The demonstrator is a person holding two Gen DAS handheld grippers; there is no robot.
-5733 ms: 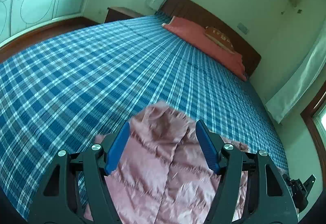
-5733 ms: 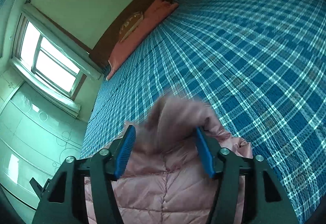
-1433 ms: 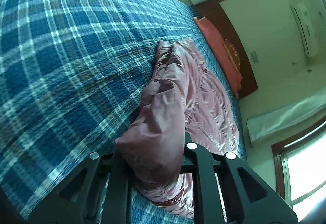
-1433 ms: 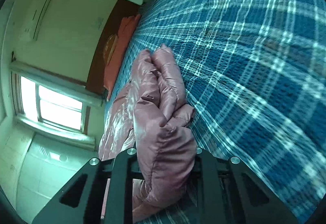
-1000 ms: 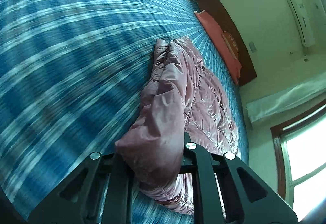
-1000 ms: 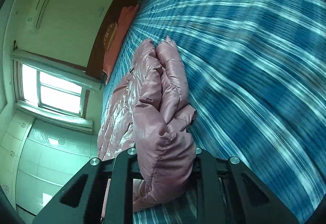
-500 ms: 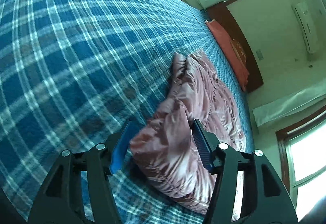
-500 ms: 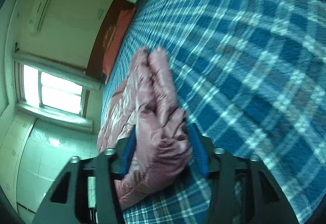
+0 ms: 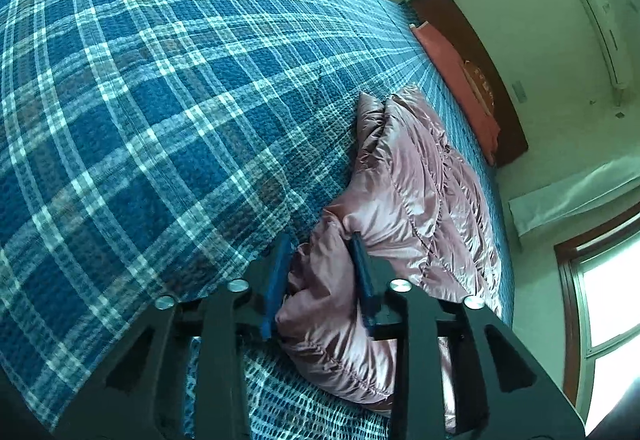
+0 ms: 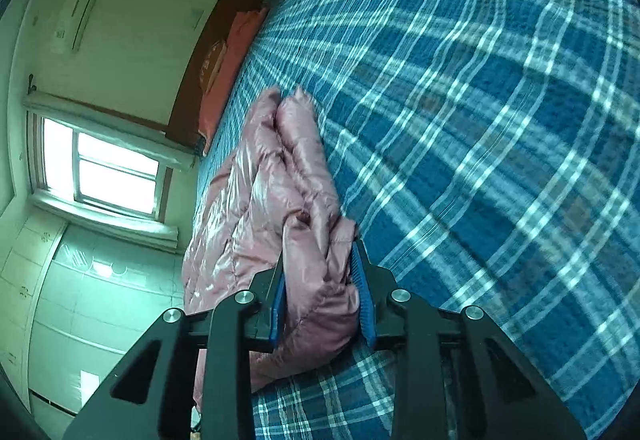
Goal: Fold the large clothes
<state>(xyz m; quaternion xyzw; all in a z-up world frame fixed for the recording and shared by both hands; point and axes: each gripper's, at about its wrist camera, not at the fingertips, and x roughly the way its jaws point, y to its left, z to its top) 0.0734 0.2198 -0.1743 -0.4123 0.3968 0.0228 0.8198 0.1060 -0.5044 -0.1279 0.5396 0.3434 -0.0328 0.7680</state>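
A shiny pink quilted down jacket (image 9: 416, 176) lies bunched on the blue plaid bedspread (image 9: 160, 88). My left gripper (image 9: 320, 272) has its blue pads on either side of a thick fold at the jacket's near end, pressing into it. In the right wrist view the jacket (image 10: 272, 176) stretches away toward the headboard, and my right gripper (image 10: 320, 272) is closed on a puffy fold of its other corner. Both held folds rest low over the bedspread (image 10: 500, 120).
A salmon pillow (image 9: 456, 80) lies against the dark wooden headboard (image 9: 492, 80) at the far end of the bed. A window (image 10: 108, 176) and pale wardrobe doors (image 10: 60, 320) stand beside the bed. An air conditioner (image 9: 604, 32) hangs on the wall.
Half a second ago both grippers had opened around the jacket folds; now both have closed back onto them. Before that, both carried the folds across the bed.
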